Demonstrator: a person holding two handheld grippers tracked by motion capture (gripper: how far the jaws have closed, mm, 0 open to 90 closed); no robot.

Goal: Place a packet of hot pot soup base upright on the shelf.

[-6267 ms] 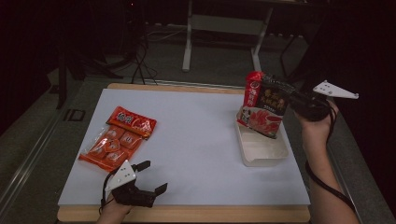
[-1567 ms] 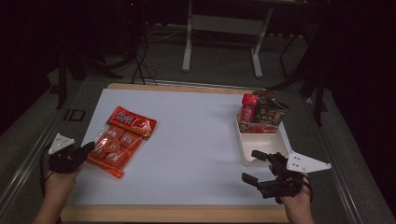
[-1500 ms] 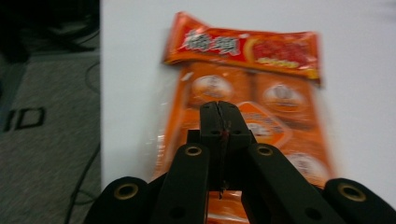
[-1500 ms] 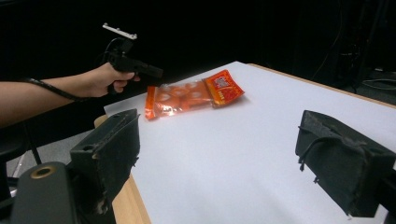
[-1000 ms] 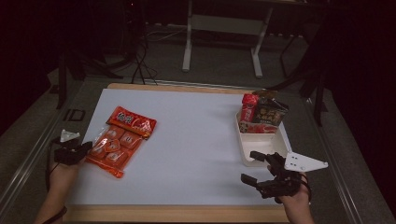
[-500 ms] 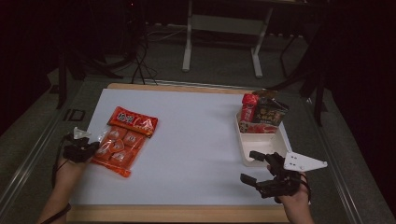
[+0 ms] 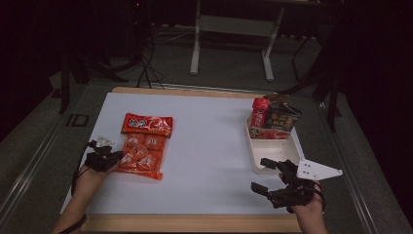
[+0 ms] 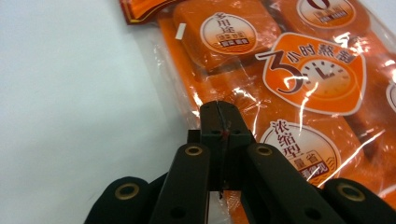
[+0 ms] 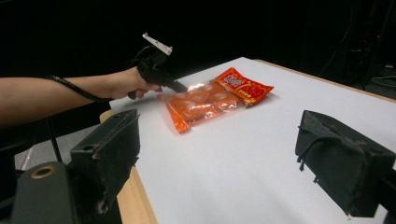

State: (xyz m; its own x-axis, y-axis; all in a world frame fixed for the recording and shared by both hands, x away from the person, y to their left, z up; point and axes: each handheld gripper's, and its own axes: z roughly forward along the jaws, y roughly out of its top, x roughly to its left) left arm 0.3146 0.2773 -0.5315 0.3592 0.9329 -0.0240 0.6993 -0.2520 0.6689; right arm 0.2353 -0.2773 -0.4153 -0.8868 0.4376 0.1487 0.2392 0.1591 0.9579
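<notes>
Orange snack packet point(image 7: 142, 148) lies left of centre on the white table point(image 7: 209, 146). Left gripper point(image 8: 219, 122), jaws pressed together, pinches its clear edge. Right gripper point(image 7: 272, 178), lower right, stands wide open, holding nothing. White tray point(image 7: 272, 153) beyond holds upright packets.

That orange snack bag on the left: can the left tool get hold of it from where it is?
Probably yes. The left tool is shut at the near edge of the orange snack bag, seemingly pinching the wrapper already, with nothing in the way on the white table.
</notes>
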